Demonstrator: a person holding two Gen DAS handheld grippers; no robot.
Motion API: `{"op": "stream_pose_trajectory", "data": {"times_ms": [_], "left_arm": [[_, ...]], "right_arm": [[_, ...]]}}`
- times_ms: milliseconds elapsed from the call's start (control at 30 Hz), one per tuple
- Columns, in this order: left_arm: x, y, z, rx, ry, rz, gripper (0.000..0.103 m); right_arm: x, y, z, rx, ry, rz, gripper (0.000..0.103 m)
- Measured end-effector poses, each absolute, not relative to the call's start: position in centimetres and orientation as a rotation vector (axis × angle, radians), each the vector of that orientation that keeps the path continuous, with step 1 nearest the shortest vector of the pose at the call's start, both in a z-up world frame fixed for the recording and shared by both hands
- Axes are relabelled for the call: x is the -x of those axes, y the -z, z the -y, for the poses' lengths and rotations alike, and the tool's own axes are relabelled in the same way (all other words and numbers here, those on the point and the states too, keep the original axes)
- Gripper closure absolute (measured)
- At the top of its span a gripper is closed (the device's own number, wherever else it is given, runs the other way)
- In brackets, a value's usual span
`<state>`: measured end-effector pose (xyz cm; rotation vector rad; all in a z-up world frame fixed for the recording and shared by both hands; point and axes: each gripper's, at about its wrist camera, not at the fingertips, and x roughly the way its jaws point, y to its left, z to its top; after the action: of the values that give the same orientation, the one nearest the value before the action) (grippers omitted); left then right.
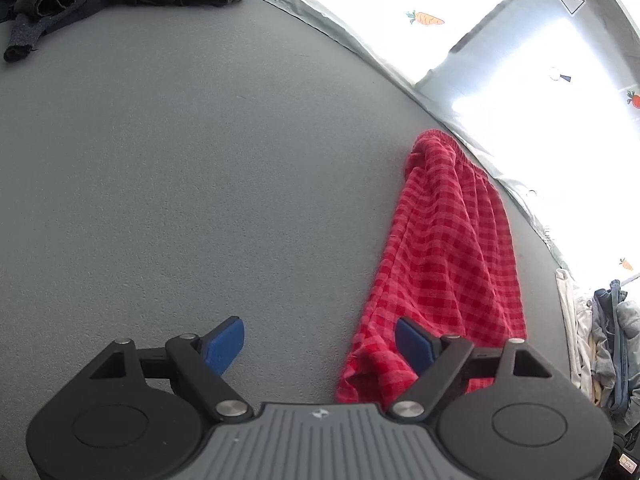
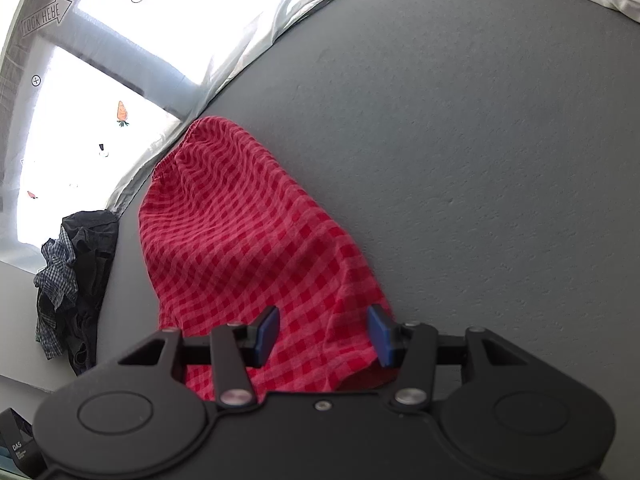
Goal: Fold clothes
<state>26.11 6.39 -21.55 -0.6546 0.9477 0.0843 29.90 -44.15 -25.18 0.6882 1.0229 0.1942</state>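
Nearest, the right gripper (image 2: pixel 324 334) hovers half-open over the near hem of the red checked shorts (image 2: pixel 240 240), gripping nothing (left gripper (image 1: pixel 320 346) wide, empty), which look light, limp, best pinched at hem corners, stretching across the grey bench (image 2: pixel 480 160) to the waistband (image 2: pixel 176 156).

Red checked garment (image 2: pixel 248 240) lies folded lengthwise, slightly rumpled, on the grey table (image 2: pixel 480 160).
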Motion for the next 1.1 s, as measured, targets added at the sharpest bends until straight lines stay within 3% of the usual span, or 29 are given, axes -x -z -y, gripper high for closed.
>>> {"op": "stream_pose_trajectory", "data": {"times_ms": [267,433,467,500,733,1100], "left_arm": [[-28.9,22.5,-1.2,0.414,0.014,-1.067,0.021],[-28.5,22.9,-1.1,0.423,0.048,-1.078,0.063],[-28.4,23.1,-1.1,0.422,0.055,-1.084,0.080],[-28.4,23.2,-1.1,0.424,0.063,-1.090,0.091],[-27.7,23.1,-1.6,0.484,0.078,-1.087,0.093],[-24.9,22.5,-5.9,0.653,-0.064,-1.003,0.098]], "right_arm": [[-29.7,25.3,44.5,-0.706,-0.201,-1.019,0.053],[-28.5,25.6,45.2,-0.772,-0.186,-1.010,0.053],[-28.3,25.7,45.4,-0.796,-0.179,-1.007,0.053],[-28.1,25.9,45.7,-0.831,-0.171,-1.002,0.053],[-26.3,27.2,48.0,-1.069,-0.105,-0.952,0.053],[-25.3,25.8,46.8,-0.854,-0.101,-0.961,0.052]]}}
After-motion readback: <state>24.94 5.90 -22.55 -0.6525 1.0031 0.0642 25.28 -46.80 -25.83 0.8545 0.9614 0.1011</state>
